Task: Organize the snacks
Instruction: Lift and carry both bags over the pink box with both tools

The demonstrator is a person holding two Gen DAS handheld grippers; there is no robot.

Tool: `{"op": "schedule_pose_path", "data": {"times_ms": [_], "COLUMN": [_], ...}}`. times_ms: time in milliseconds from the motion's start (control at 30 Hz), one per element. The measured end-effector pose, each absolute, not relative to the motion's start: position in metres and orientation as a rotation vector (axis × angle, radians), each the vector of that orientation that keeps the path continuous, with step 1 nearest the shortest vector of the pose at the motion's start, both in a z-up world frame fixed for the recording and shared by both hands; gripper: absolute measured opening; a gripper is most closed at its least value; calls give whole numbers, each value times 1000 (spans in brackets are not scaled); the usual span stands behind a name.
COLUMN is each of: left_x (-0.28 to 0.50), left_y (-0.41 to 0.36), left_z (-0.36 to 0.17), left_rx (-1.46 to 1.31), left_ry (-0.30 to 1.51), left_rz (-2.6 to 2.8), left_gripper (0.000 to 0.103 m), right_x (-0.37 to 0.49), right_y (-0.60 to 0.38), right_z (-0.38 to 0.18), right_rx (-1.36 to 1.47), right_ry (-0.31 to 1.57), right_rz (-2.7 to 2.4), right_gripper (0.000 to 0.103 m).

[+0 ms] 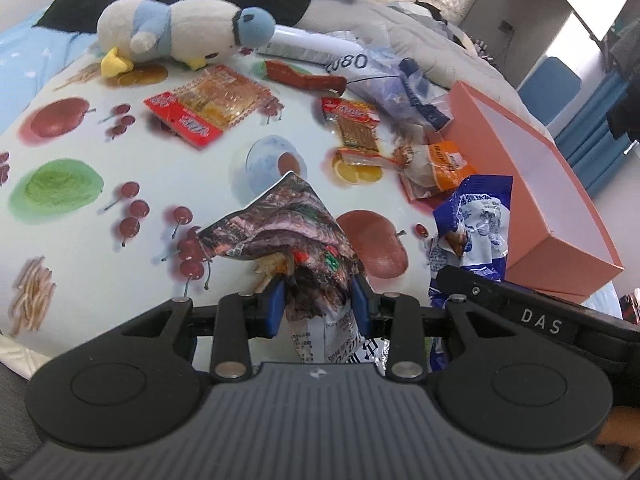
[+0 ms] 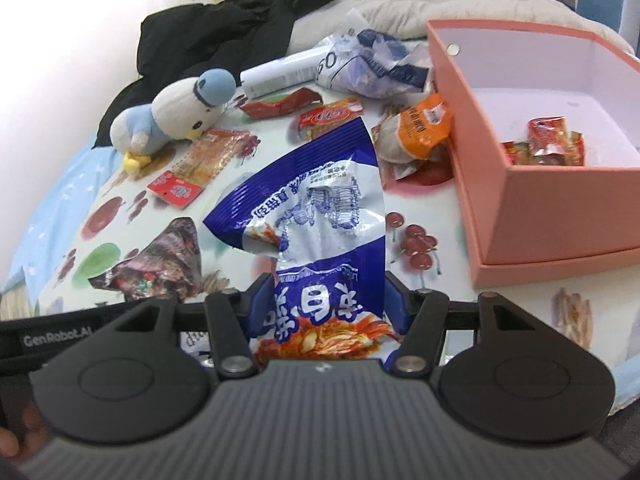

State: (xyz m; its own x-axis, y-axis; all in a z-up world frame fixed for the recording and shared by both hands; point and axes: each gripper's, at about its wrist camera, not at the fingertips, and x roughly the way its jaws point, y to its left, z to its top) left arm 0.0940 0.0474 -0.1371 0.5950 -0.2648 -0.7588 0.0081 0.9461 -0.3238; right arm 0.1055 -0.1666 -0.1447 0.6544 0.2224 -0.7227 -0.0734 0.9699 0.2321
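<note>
A crinkled dark brown foil snack bag [image 1: 288,236] is clamped between the blue pads of the left gripper [image 1: 320,300], whose jaws are closed part-way onto its lower half; the bag stands up above the fruit-printed cloth [image 1: 80,264] that covers the surface. In the right wrist view, a blue and white plastic snack bag [image 2: 320,216] is gripped by the right gripper [image 2: 326,304], its jaws set somewhat wider and pressed against both sides of the packet, the top of which rises and leans left. Each held bag is also seen from the other camera, just beside the neighbouring gripper.

An open salmon-pink cardboard box [image 2: 560,208] with a white interior is placed to the right on the cloth, and a few red-wrapped snacks [image 2: 544,144] lie in its near corner. Left on the cloth are a clear packet of orange crackers with a red label [image 1: 204,108], a small red and clear biscuit packet [image 1: 354,128], an orange-labelled packet [image 1: 436,168] touching the box wall, and a dark red flat sachet [image 1: 304,76]. Farther back, a white and pale blue plush bird [image 1: 180,32] lies on its side near a white tube [image 1: 304,46] and a crumpled clear plastic bag [image 1: 392,80]. A black garment [image 2: 240,20] is heaped behind them.
</note>
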Motion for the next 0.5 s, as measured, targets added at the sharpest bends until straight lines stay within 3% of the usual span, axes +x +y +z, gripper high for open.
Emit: {"op": "schedule_pose_path", "data": {"times_ms": [500], "left_x": [79], "left_y": [9], "left_z": [-77], "left_rx": [-217], "left_ry": [872], "left_rz": [-244], "left_gripper": [38], "right_x": [62], "right_y": [-203], "right_z": [-92], "right_rx": [236], "right_ry": [715], "right_rz": [124], "right_gripper": [60]}}
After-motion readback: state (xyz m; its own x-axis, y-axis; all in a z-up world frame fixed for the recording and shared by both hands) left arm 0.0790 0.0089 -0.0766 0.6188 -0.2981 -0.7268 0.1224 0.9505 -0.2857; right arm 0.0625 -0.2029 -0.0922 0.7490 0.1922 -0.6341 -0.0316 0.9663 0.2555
